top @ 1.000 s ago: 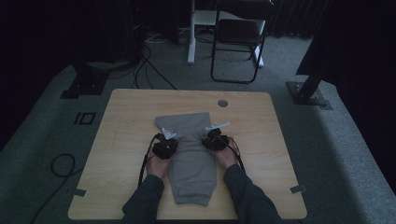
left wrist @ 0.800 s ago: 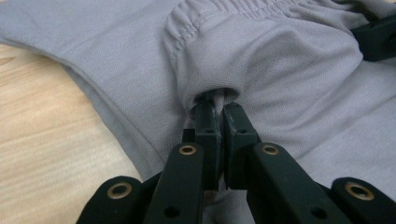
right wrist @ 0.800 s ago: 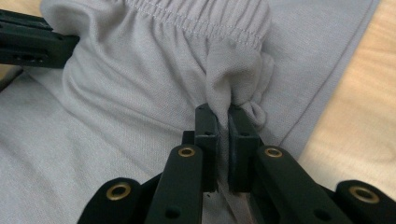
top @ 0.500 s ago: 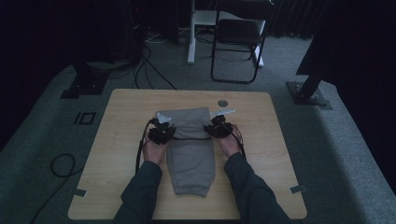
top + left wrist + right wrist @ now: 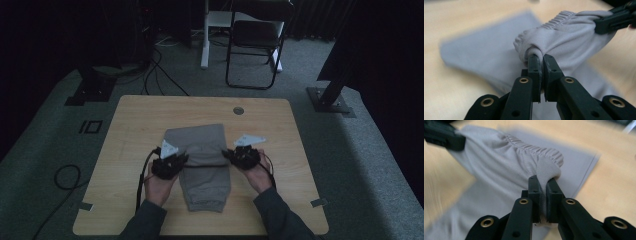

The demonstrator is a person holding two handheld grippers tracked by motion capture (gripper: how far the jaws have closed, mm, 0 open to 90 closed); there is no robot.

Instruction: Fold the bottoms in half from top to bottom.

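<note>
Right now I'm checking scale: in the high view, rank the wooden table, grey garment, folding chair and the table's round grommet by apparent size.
1. Light wooden table
2. Black folding chair, farther away, so unsure
3. Grey folded garment
4. Small round grommet

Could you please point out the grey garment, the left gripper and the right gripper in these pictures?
grey garment [image 5: 200, 140]: high view, on the flat upper panel of the cloth.
left gripper [image 5: 542, 58]: left gripper view, at the jaw tips clamping the fabric.
right gripper [image 5: 543, 181]: right gripper view, at the jaw tips pinching the gathered waistband corner.
</note>
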